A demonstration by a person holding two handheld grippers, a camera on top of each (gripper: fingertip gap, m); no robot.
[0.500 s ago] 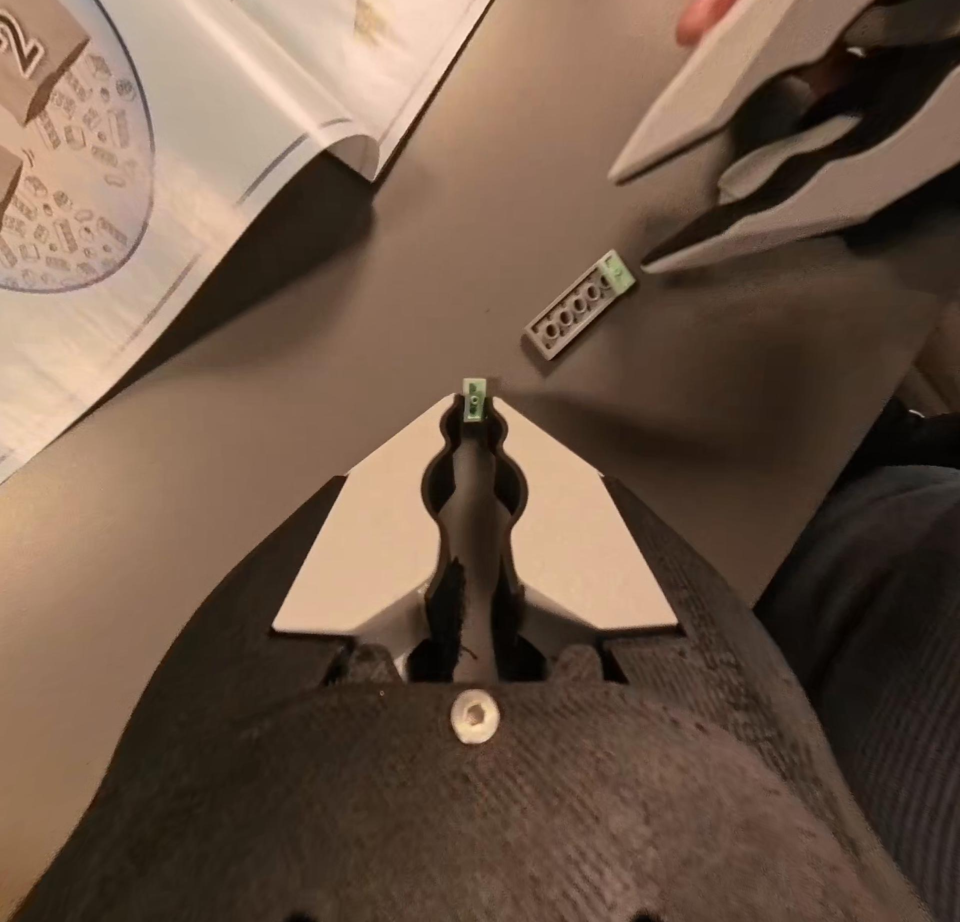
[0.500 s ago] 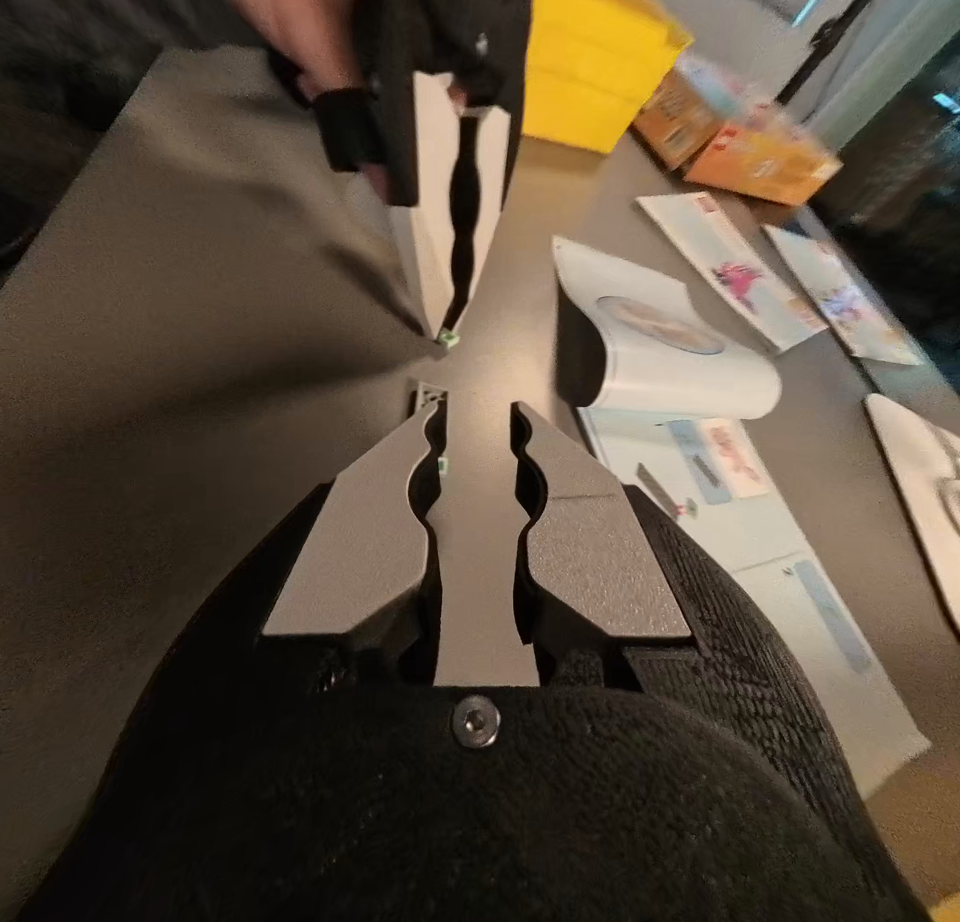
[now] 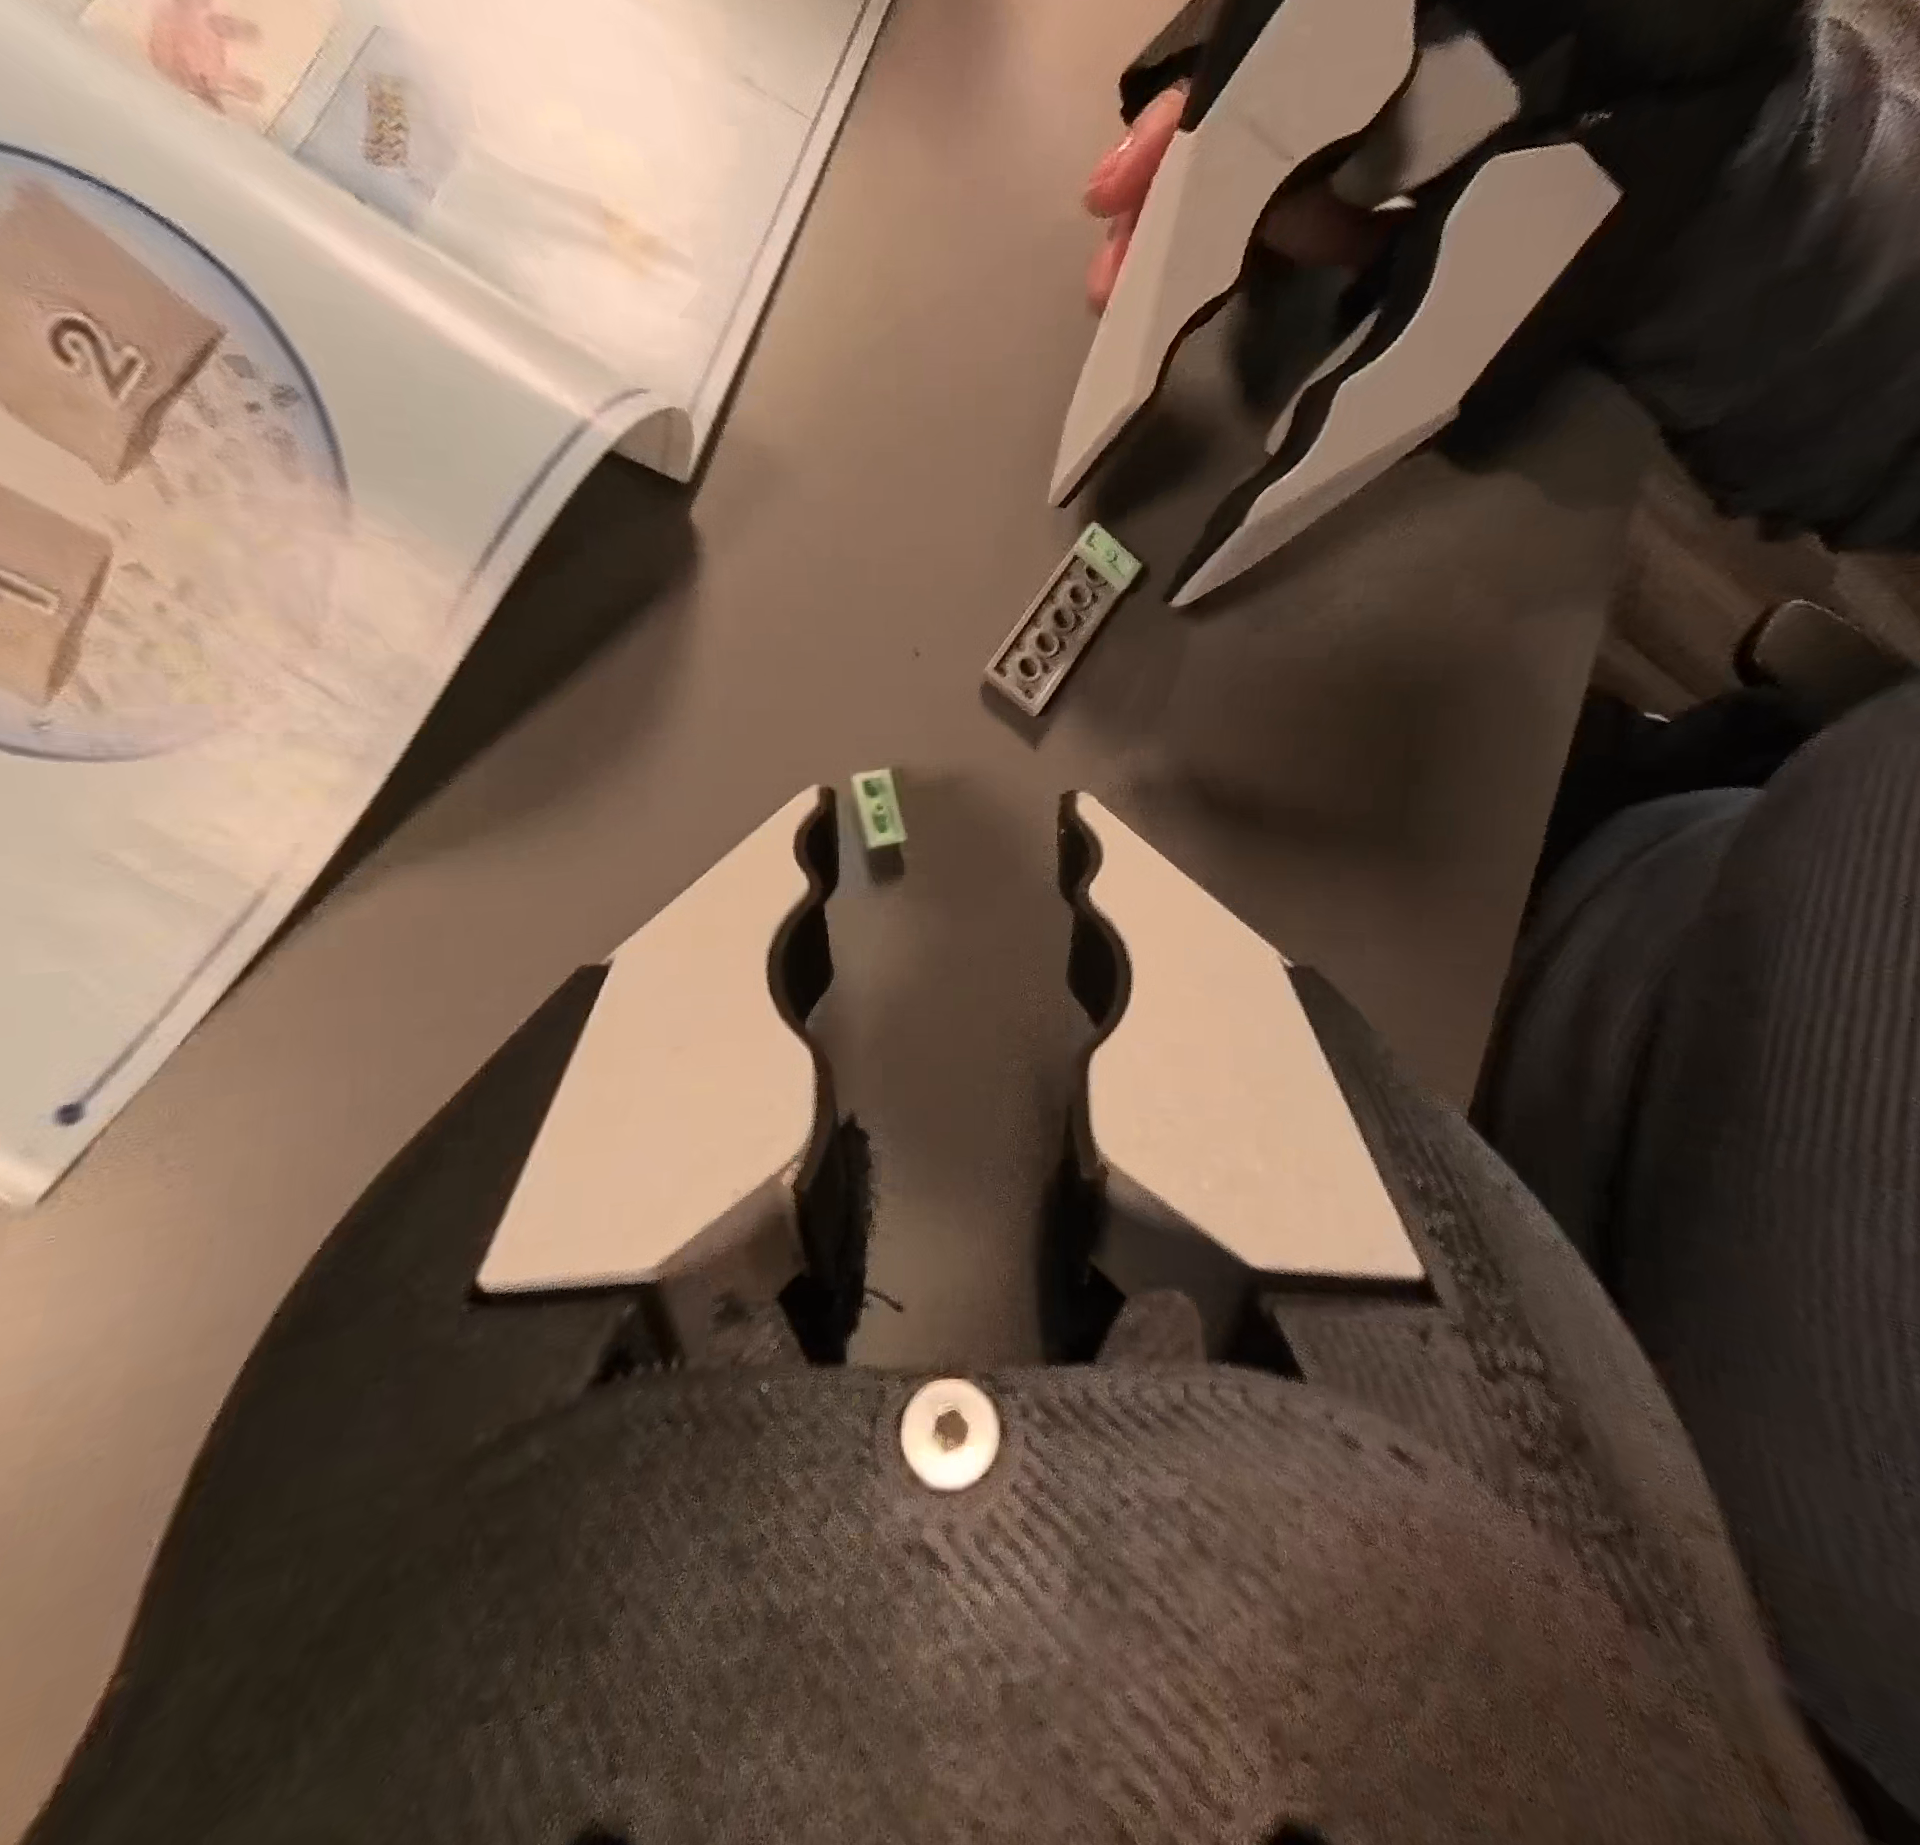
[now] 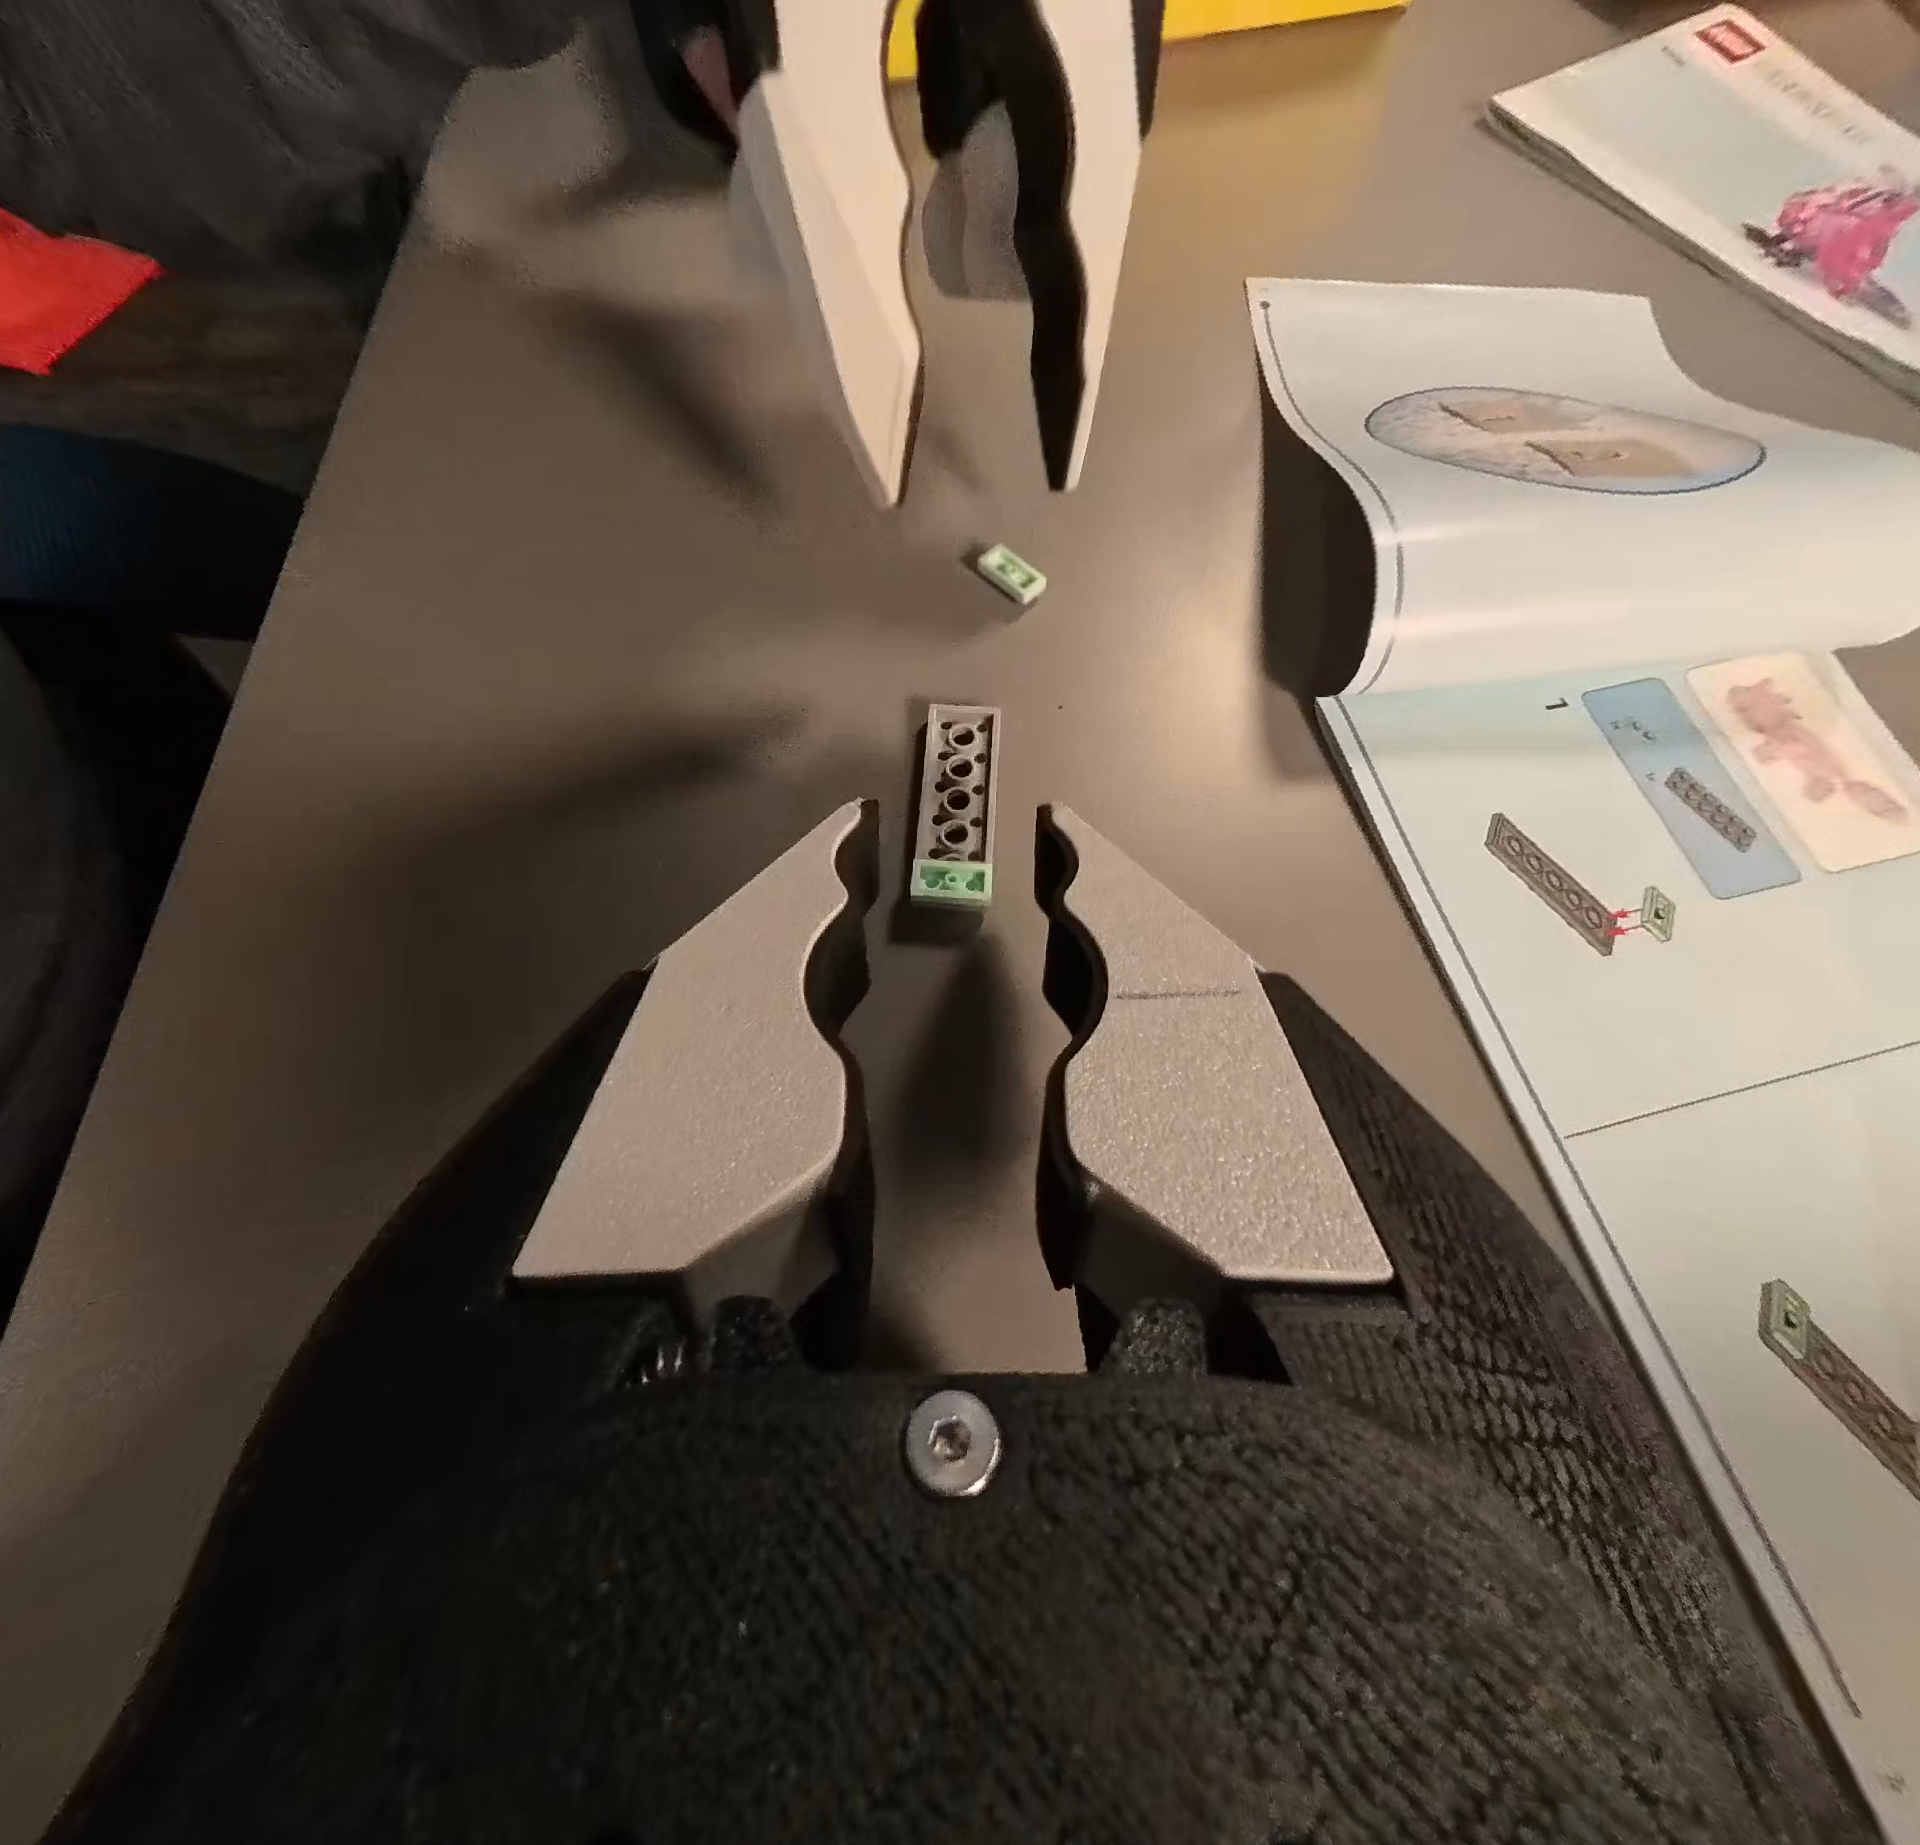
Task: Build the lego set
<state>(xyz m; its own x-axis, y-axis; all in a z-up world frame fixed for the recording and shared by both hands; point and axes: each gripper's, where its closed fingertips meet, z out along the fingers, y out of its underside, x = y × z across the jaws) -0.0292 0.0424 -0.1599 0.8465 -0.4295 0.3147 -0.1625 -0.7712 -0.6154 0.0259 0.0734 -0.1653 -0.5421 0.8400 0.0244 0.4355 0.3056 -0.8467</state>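
Dark grey table point(image 3: 852, 361), open instruction booklet point(image 3: 312, 341) along one side. Left gripper point(image 3: 945, 808): clenched on a small green brick point(image 3: 879, 821) a moment ago, now spread wide; brick lies loose near its left fingertip. Right gripper point(image 4: 954, 819): opened wider, straddling without touching a grey plate point(image 4: 958, 793) with green end piece point(image 4: 952, 879).

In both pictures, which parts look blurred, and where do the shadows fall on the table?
Left wrist view: the open booklet is smeared, while the small green brick and the grey plate stay fairly sharp; a soft shadow lies right of the plate. Right wrist view: the left hand-held gripper is blurred, the booklets soft; a dark shadow falls just below the plate, between the open fingers.
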